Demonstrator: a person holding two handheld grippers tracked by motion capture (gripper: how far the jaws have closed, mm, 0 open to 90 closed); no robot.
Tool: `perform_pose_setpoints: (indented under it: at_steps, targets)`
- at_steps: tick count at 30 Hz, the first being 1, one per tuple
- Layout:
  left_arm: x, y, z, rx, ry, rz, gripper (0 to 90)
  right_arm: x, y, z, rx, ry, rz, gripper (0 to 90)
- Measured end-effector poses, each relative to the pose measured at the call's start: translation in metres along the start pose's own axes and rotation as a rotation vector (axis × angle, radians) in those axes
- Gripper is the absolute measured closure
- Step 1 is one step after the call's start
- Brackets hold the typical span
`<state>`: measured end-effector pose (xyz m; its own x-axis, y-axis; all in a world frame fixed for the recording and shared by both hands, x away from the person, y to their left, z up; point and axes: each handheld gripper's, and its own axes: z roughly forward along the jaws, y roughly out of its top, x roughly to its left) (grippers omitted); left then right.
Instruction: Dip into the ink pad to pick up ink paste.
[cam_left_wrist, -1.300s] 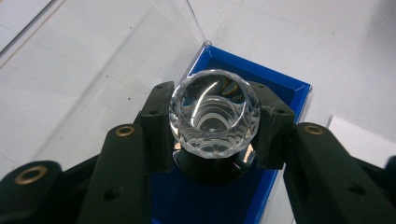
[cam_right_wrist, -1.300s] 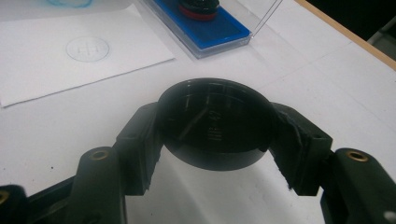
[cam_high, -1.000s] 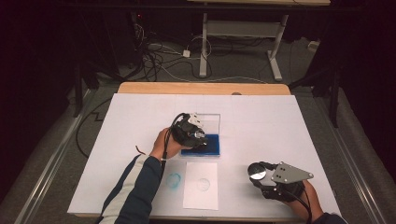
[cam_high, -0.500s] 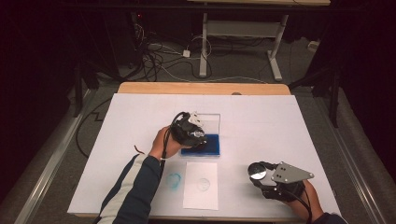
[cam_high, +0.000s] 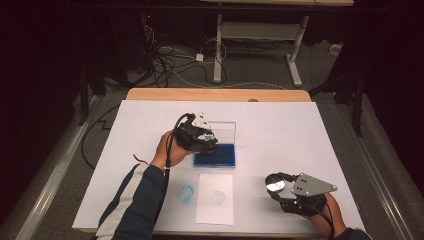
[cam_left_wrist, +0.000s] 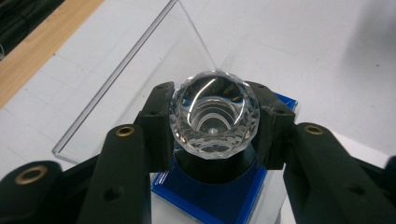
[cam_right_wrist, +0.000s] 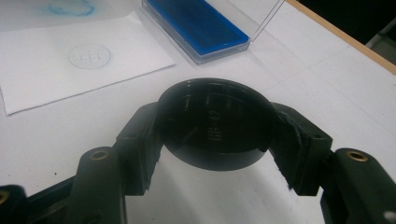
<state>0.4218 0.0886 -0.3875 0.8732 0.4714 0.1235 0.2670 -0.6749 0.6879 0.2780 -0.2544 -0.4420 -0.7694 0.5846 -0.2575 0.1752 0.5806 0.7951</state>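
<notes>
The left gripper (cam_left_wrist: 214, 140) squeezes a clear glass stamp (cam_left_wrist: 214, 114) over the blue ink pad (cam_left_wrist: 210, 196); the right gripper (cam_right_wrist: 215, 140) squeezes its round black cap (cam_right_wrist: 215, 128). A loose squeeze might drop the slippery stamp.

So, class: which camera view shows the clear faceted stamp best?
The left gripper view: the clear faceted stamp sits close up between the left gripper's jaws, over the blue ink pad. In the high view the gripper hides it.
</notes>
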Motion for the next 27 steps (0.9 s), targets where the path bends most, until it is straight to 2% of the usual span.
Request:
perform_pose_setpoints:
  at_steps: [4, 9, 25, 27]
  targets:
    - [-0.001, -0.001, -0.008, -0.009, 0.003, 0.009, 54.5, -0.001, 0.001, 0.002, 0.000, 0.003, 0.001, 38.5]
    - [-0.002, -0.003, -0.016, -0.036, -0.017, 0.011, 54.5, -0.002, 0.001, 0.004, 0.006, 0.005, 0.003, 38.5]
    - [-0.015, -0.004, -0.025, -0.051, -0.039, 0.049, 54.4, -0.002, 0.003, 0.006, 0.003, 0.009, -0.005, 38.5]
    - [-0.016, -0.005, -0.026, -0.053, -0.028, 0.053, 54.5, -0.002, 0.003, 0.006, 0.005, 0.009, -0.007, 38.5]
